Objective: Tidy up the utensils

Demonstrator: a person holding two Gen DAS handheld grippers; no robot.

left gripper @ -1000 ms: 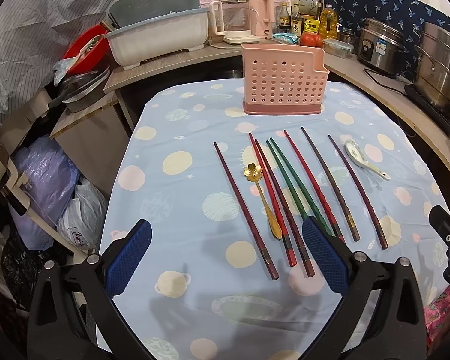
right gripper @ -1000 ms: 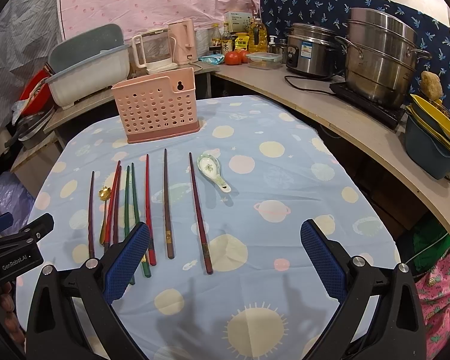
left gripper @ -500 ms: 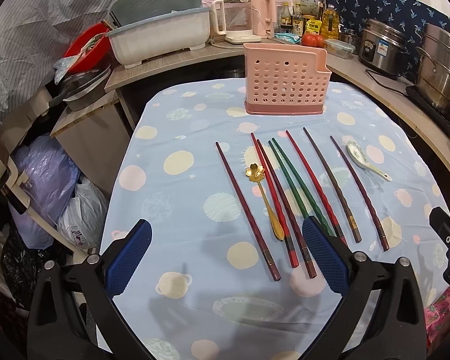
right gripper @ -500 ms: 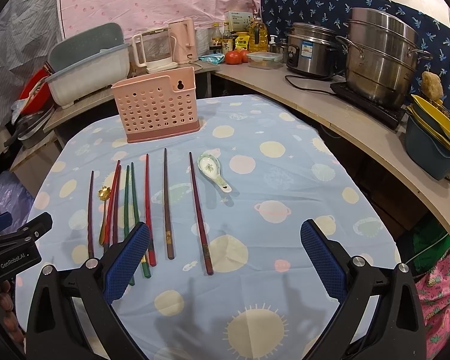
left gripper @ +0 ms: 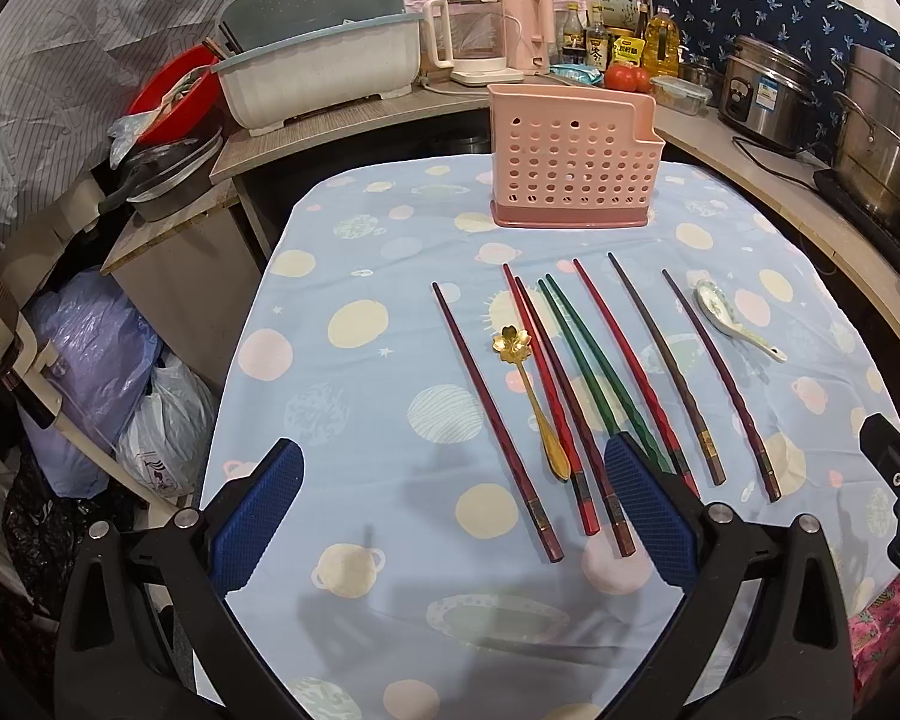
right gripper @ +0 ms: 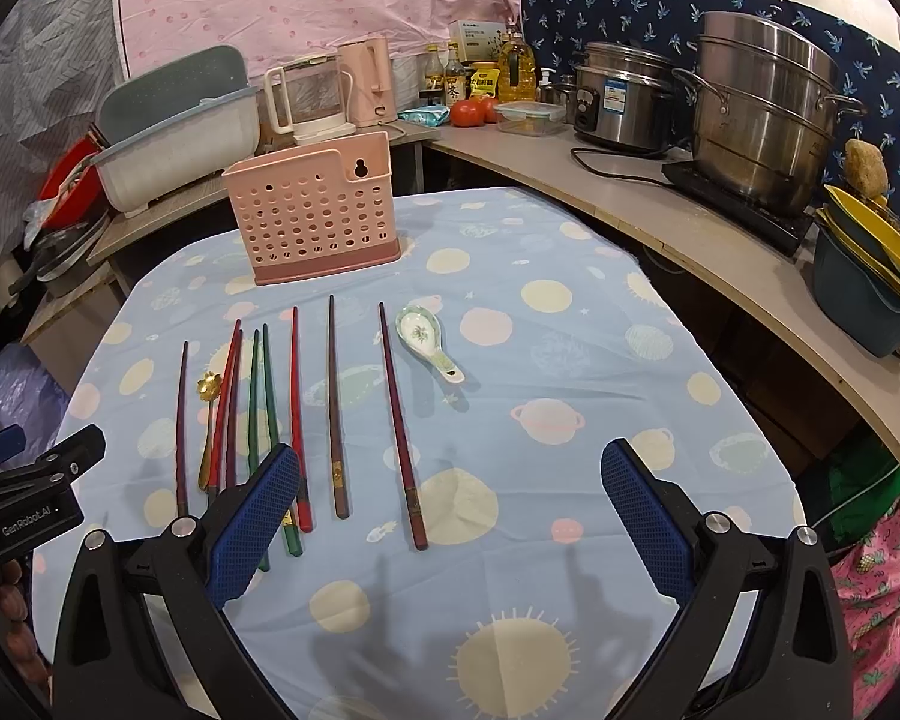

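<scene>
**Utensils laid out on a cloth-covered counter in a crowded kitchen**

Nearest, at the bottom of each frame, the left claw (left gripper: 453, 516) and right claw (right gripper: 450, 516) hang released, blue pads spread wide, holding nothing. Beneath them lies a pale blue tablecloth (left gripper: 354, 420) with pastel dots, covering the counter. At mid-frame the chopsticks (left gripper: 606, 372), red, green and brown, lie roughly parallel. A gold spoon (left gripper: 531, 396) rests among them; a white ceramic spoon (right gripper: 429, 342) lies just right of them. Farther up stands a pink perforated utensil holder (left gripper: 573, 165), upright. Behind, along a curved wooden shelf (right gripper: 690, 222), sit a kettle (right gripper: 366, 81), tomatoes (right gripper: 468, 112), a rice cooker (right gripper: 621, 99) and a steel steamer pot (right gripper: 762, 114).
</scene>
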